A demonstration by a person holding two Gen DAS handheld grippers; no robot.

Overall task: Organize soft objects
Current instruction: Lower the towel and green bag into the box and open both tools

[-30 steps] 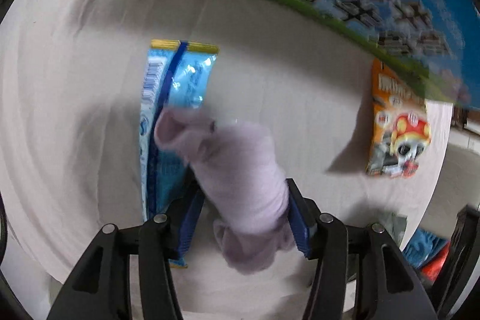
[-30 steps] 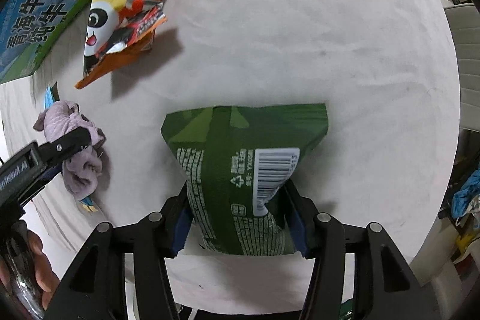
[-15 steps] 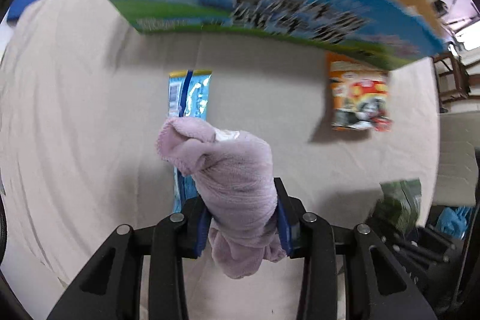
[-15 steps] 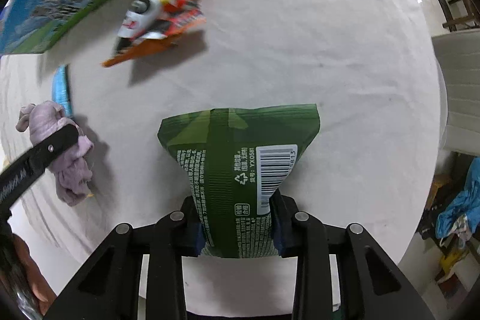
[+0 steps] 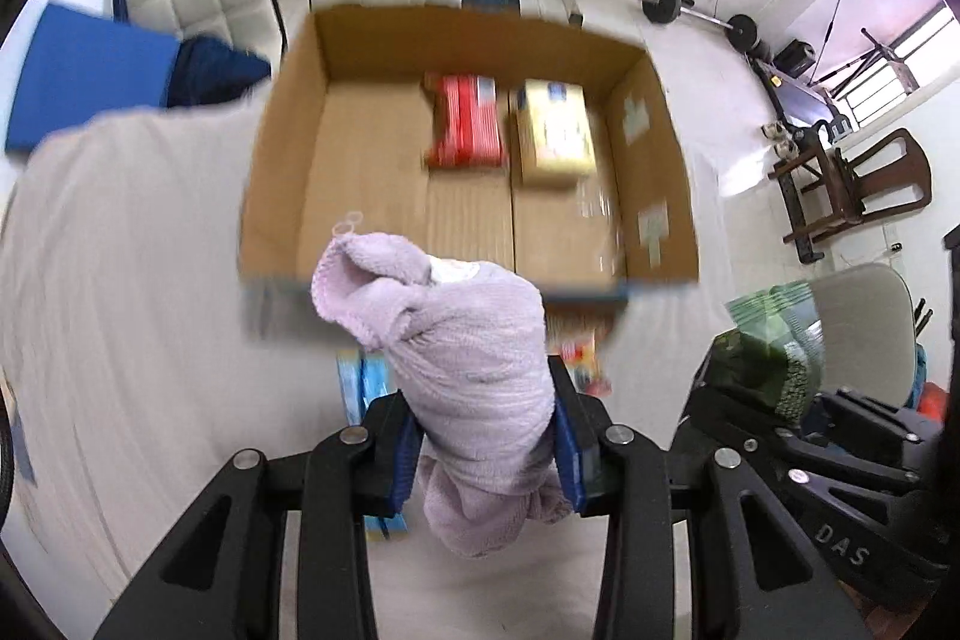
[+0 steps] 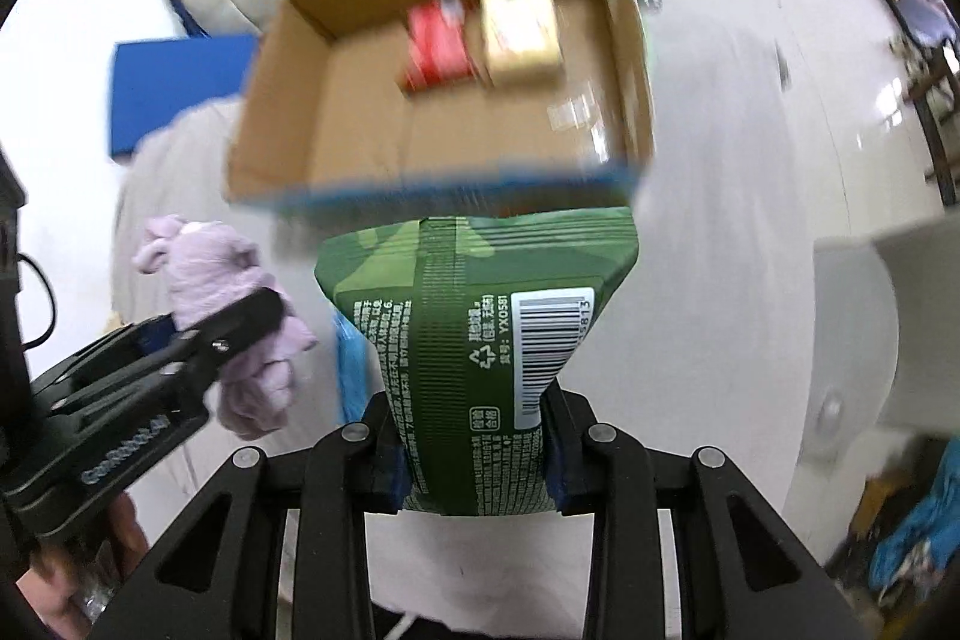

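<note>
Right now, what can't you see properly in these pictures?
- Red pack and yellow pack in the box: labels blurred in both views.
- Blue packet: mostly hidden behind the purple cloth and left gripper.
- Green bag: bottom hidden between the right gripper fingers; left view shows only a corner.

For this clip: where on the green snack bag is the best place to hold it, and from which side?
The narrow lower end, as the right claw already has it: the green crinkly snack bag stands upright between the pads, which pinch it from both sides where it is thinner than the puffy, sealed top.
</note>
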